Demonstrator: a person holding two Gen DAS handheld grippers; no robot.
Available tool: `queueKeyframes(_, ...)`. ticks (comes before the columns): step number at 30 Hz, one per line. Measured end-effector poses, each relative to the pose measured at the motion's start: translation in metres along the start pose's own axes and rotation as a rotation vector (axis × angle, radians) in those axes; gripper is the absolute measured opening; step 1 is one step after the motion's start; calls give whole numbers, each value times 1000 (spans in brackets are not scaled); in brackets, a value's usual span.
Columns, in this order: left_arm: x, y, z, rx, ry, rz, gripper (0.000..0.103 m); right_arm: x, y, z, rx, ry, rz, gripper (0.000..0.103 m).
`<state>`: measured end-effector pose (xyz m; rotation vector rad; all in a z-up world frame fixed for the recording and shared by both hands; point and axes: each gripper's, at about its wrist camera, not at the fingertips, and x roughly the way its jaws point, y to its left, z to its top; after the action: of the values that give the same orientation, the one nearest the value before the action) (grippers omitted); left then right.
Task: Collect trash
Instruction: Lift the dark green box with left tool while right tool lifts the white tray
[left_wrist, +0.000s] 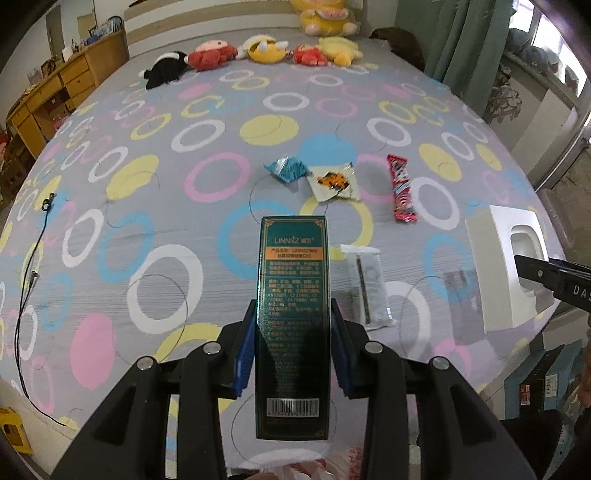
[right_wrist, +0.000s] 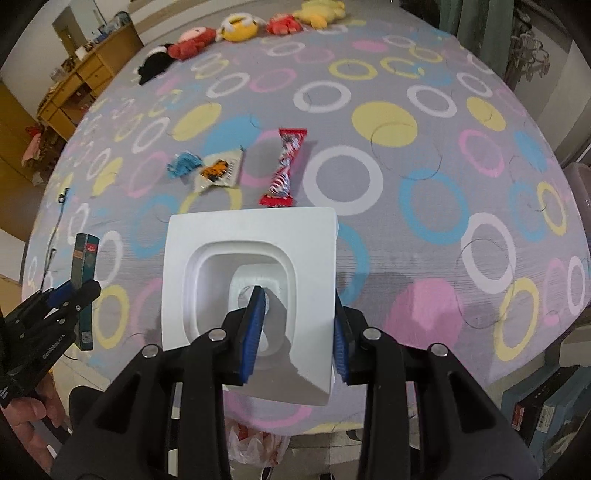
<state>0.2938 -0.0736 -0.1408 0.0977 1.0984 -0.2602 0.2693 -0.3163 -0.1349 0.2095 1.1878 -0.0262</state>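
My left gripper (left_wrist: 293, 328) is shut on a tall dark green carton (left_wrist: 291, 314), held upright above the bed; the same carton (right_wrist: 84, 258) shows at the left of the right wrist view. My right gripper (right_wrist: 299, 317) is shut on a white moulded packaging tray (right_wrist: 251, 236), one blue pad inside its hollow and the other on its outer right wall; that tray (left_wrist: 495, 258) hangs at the right edge of the left wrist view. On the bedspread lie a red snack wrapper (left_wrist: 402, 188), a white and orange sachet (left_wrist: 334, 181), a blue crumpled wrapper (left_wrist: 288, 169) and a clear plastic sleeve (left_wrist: 365, 288).
The bed (left_wrist: 147, 221) has a grey cover with coloured rings. Several plush toys (left_wrist: 258, 50) line its far end. A black cable (left_wrist: 33, 280) runs along its left side. A plastic bag (right_wrist: 255, 443) sits on the floor below the near edge. Boxes (left_wrist: 535, 384) stand lower right.
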Motion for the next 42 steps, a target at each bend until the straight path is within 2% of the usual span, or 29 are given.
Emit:
queueKeyframes(16, -100, -13, -34, 23, -137, -42, 35, -103, 35, -41, -116, -155, 57, 32)
queueKeyframes(24, -142, -12, -74, 41, -192, -53, 35, -138, 52, -81, -167, -203, 96, 32)
queueKeyframes(32, -163, -16, -124, 67, -207, -34, 35, -144, 63, -135, -196, -228, 95, 32)
queueKeyframes(42, -164, -24, -170, 98, -193, -17, 35, -124, 65, -200, -195, -180, 132, 32)
